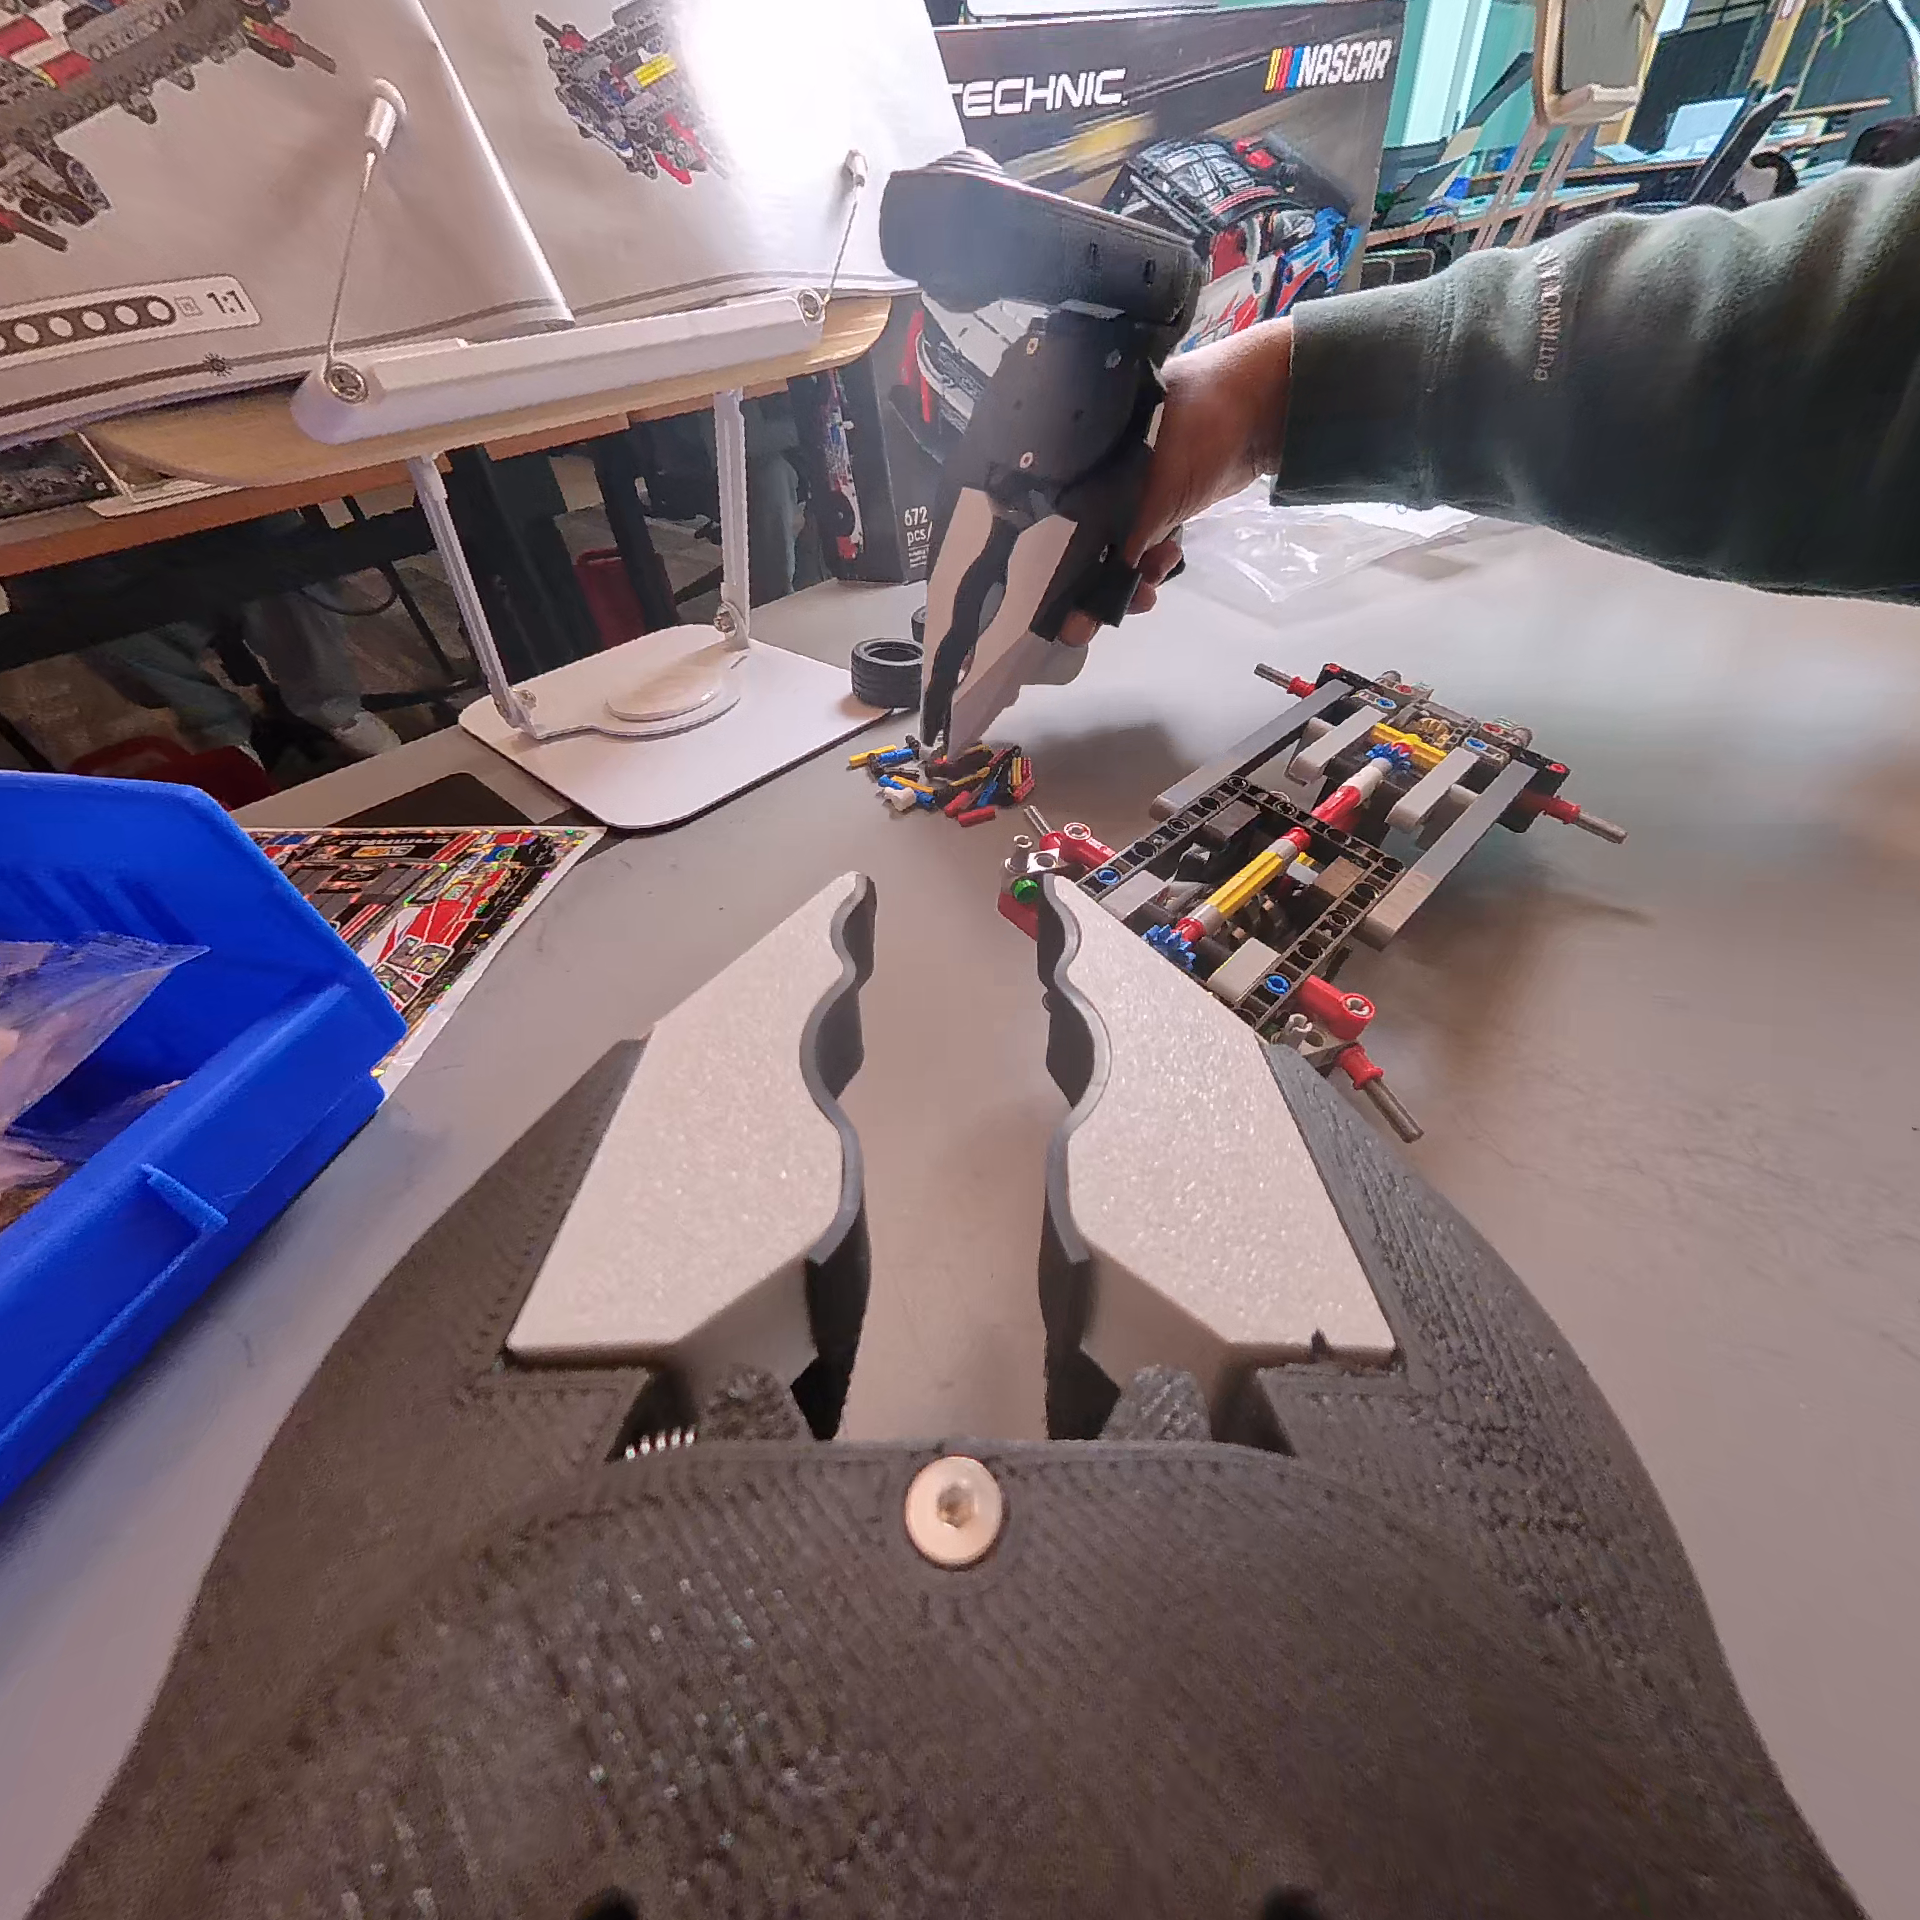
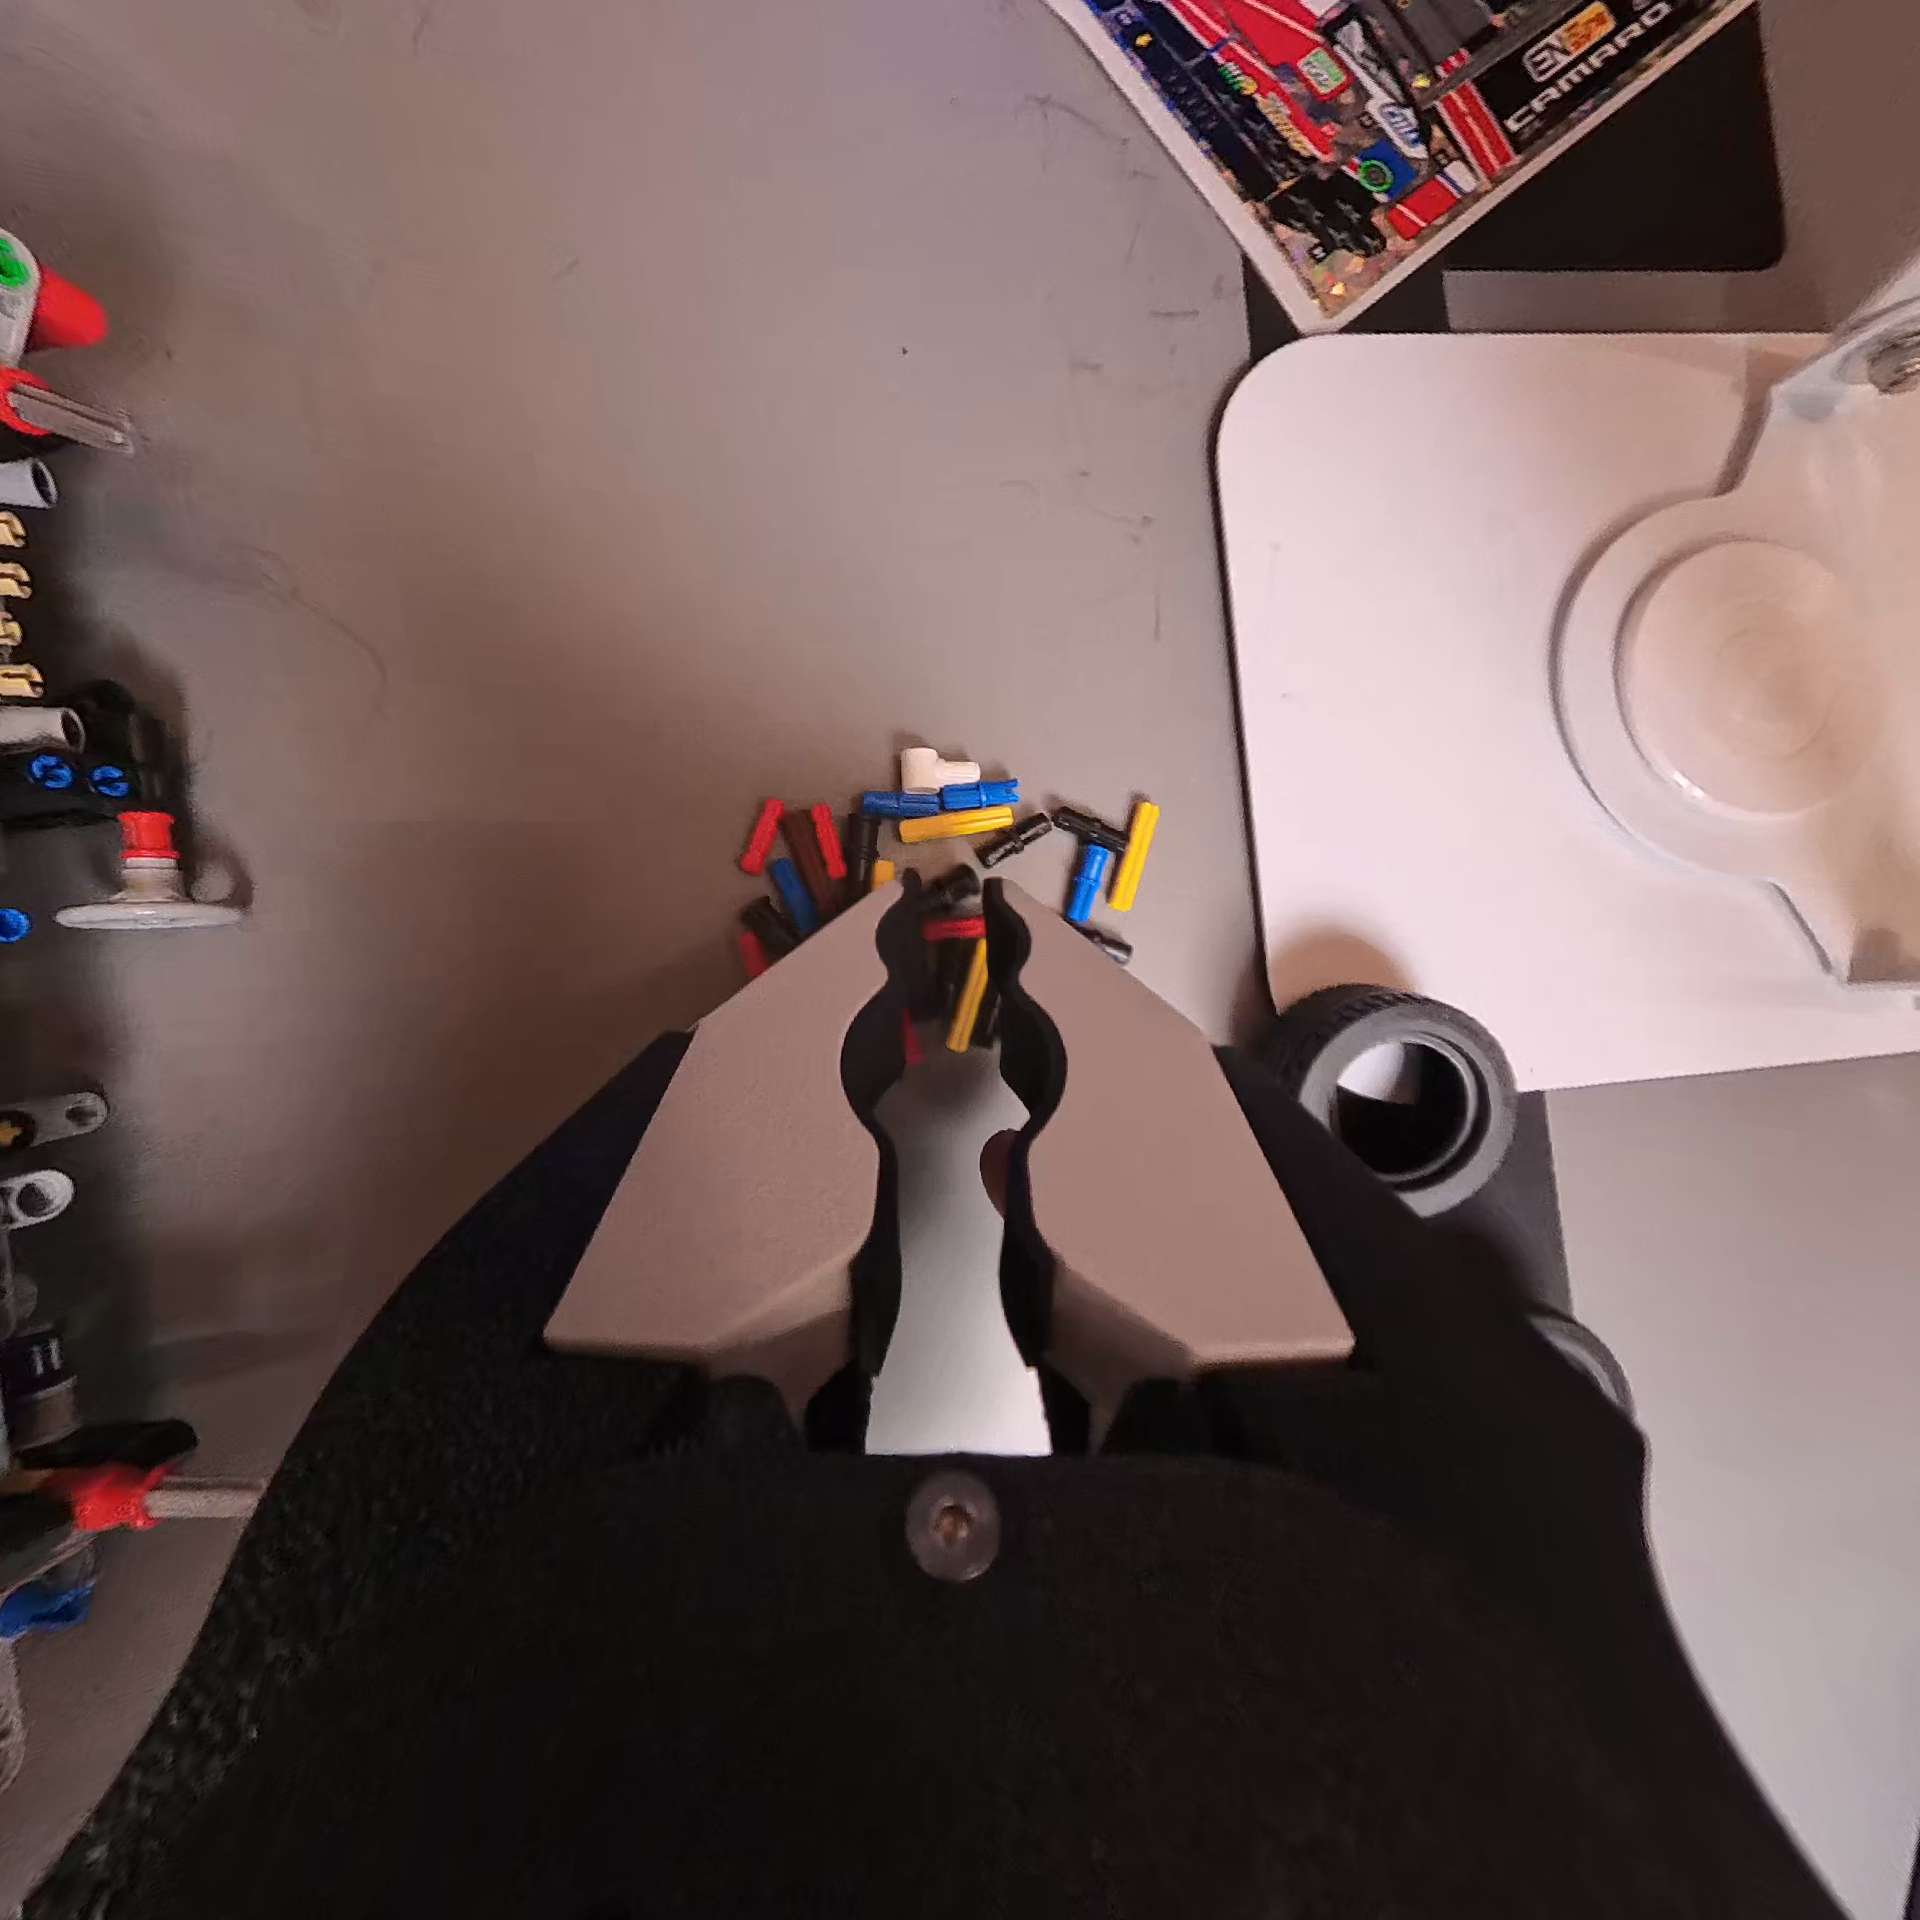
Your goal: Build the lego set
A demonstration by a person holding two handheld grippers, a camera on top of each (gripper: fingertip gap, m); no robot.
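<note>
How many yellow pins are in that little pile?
3 yellow pins: one under the blue pins, one at the pile's right edge, one between the right hand-held gripper's fingertips. Others may be hidden.

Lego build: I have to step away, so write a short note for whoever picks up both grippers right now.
Right gripper: tips down in the pile of small pins, jaws narrow around a red pin; grip not confirmed.
Left gripper: open, empty, hovering over the table near the car frame.
Tyre sits beside the white stand base.
Done: frame partly built.
Left: lift a pin, fit it to the frame, continue the build.
</note>
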